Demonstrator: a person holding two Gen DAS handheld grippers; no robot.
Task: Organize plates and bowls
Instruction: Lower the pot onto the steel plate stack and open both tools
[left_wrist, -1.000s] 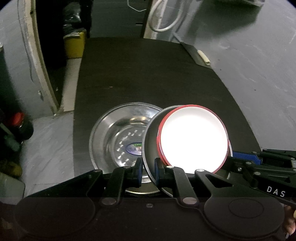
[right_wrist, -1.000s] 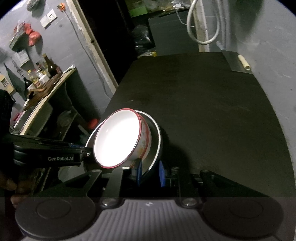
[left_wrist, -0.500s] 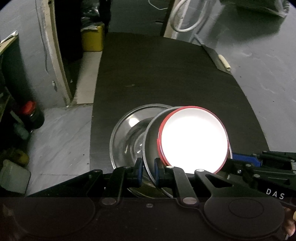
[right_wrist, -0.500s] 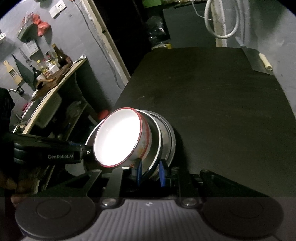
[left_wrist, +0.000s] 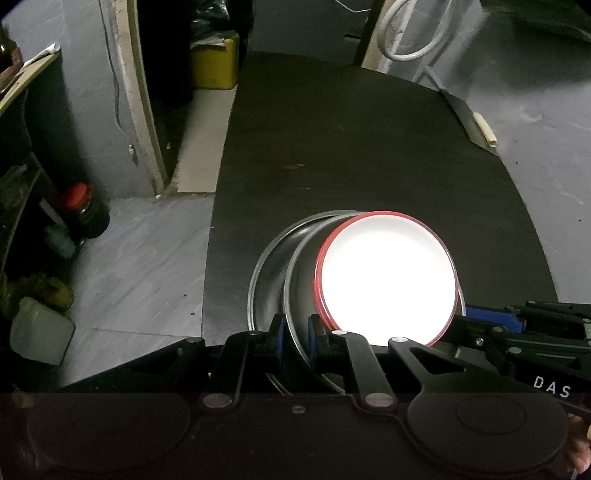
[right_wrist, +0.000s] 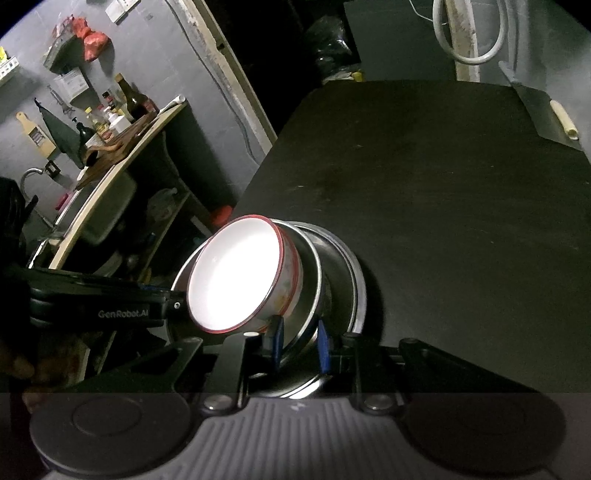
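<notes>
A white bowl with a red rim (left_wrist: 388, 277) sits inside a steel bowl (left_wrist: 299, 280). My left gripper (left_wrist: 295, 334) is shut on the steel bowl's near rim. My right gripper (right_wrist: 299, 341) is shut on the opposite rim of the steel bowl (right_wrist: 314, 280), with the white bowl (right_wrist: 236, 280) tilted toward it. Both hold it above a larger steel plate (left_wrist: 266, 273), also seen in the right wrist view (right_wrist: 351, 280), which lies on the black table (left_wrist: 351, 147) near its left edge.
A cleaver with a pale handle (left_wrist: 476, 129) lies at the table's far right edge. Left of the table are a red-capped jar (left_wrist: 85, 210) and jugs on the floor, a yellow bin (left_wrist: 214, 66), and a counter with bottles (right_wrist: 122, 103).
The two nested bowls have moved left over the steel plate, so most of the plate is now covered. Both grippers stayed shut on the steel bowl's rim.
</notes>
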